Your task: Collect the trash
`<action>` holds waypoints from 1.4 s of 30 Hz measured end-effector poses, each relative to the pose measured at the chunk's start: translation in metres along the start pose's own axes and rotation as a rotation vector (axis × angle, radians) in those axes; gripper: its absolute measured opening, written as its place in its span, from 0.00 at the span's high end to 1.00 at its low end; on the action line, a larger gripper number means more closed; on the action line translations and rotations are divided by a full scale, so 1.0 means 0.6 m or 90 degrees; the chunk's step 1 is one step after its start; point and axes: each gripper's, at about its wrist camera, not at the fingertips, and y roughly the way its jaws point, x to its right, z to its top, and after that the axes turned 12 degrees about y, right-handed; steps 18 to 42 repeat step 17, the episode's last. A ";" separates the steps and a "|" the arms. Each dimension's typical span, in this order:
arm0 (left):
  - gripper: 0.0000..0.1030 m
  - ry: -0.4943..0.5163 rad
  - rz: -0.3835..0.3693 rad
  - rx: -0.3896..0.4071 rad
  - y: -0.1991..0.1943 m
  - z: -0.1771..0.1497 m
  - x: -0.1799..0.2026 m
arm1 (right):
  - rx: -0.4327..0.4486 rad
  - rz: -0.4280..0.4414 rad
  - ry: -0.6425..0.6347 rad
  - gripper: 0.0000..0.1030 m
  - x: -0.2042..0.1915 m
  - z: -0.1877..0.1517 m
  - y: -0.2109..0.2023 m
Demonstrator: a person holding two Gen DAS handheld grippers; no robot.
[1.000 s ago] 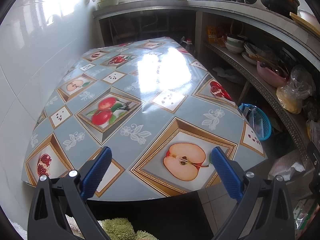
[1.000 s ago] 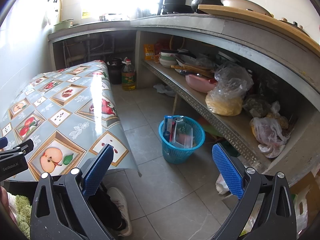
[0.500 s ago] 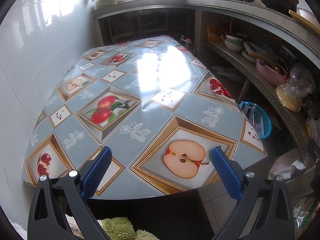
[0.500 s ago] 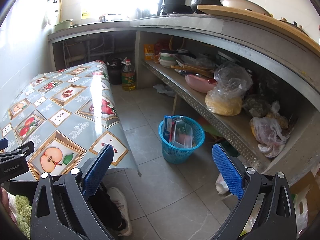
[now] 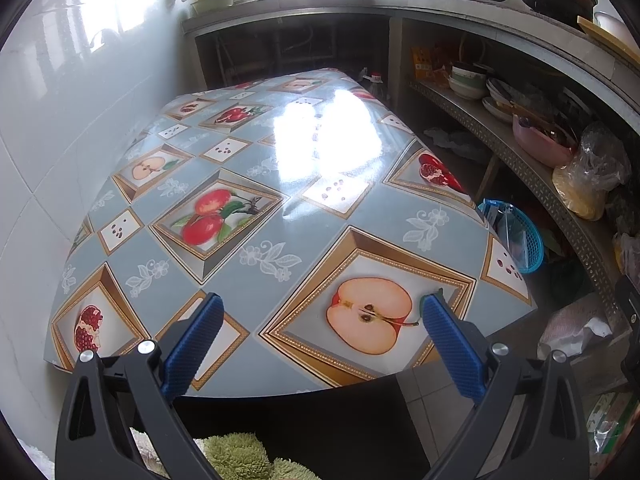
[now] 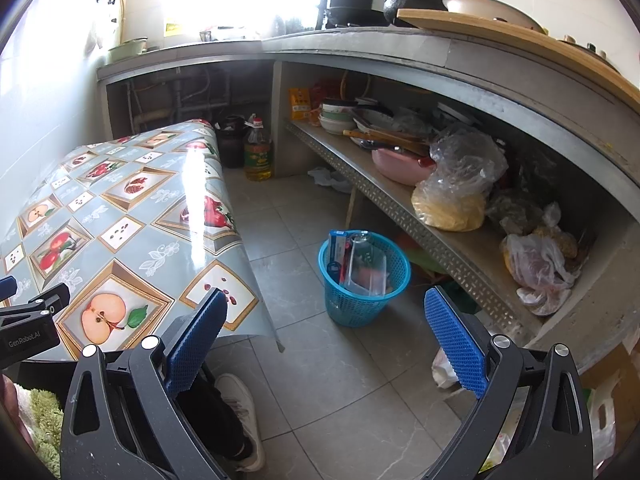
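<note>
Both grippers spread, empty: left gripper [image 5: 320, 316] over fruit-print table [image 5: 256, 184], right gripper [image 6: 324, 312] above floor. Blue basket [image 6: 364, 280] beside table already holds trash; scan floor next.

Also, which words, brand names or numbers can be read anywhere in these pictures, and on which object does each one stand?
"GenRobot.AI": on the black body of the left gripper, seen at the left edge of the right wrist view.
Yellow label on the oil bottle: too small to read.
Orange packet on the shelf: print too blurred to read.
Yellow sticker near the window: washed out by light, unreadable.
Blue carton in the blue basket: unreadable.
</note>
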 end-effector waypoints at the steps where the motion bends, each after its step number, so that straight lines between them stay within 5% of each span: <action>1: 0.05 0.000 0.000 0.000 0.000 0.000 0.000 | 0.000 0.000 0.000 0.08 0.000 0.000 0.000; 42: 0.05 0.001 -0.003 -0.005 0.002 0.000 0.000 | 0.000 0.001 -0.001 0.08 -0.003 -0.001 0.000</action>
